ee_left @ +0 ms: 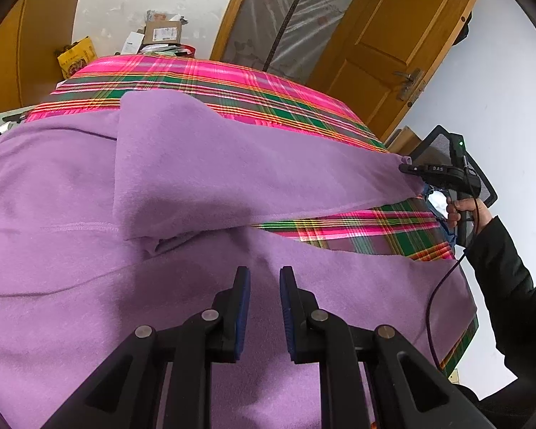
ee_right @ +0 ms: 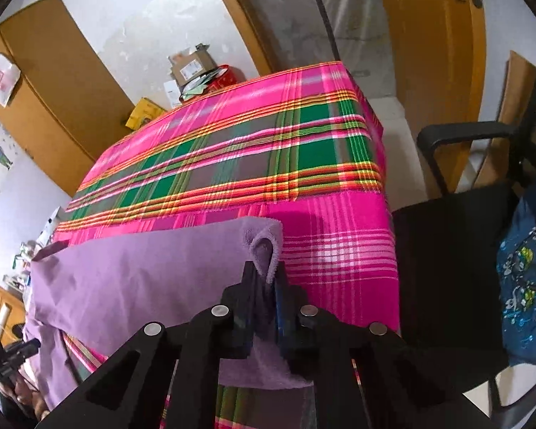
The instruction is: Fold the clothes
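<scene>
A purple fleece garment [ee_left: 89, 214] lies spread over the table with the pink and green plaid cloth [ee_left: 232, 82]. My left gripper [ee_left: 264, 279] is open and empty, hovering just above the garment's near part. My right gripper [ee_right: 266, 279] is shut on a corner of the purple garment [ee_right: 139, 271] and holds it stretched toward the table's right side. It also shows in the left wrist view [ee_left: 407, 168], with a fold of the fabric lifted and pulled taut to it. The plaid cloth [ee_right: 303, 143] is bare beyond the garment.
A black office chair [ee_right: 457, 250] with a blue printed bag [ee_right: 529, 268] stands right of the table. Cardboard boxes [ee_left: 160, 32] and clutter sit beyond the far edge. Wooden doors [ee_left: 393, 35] are behind.
</scene>
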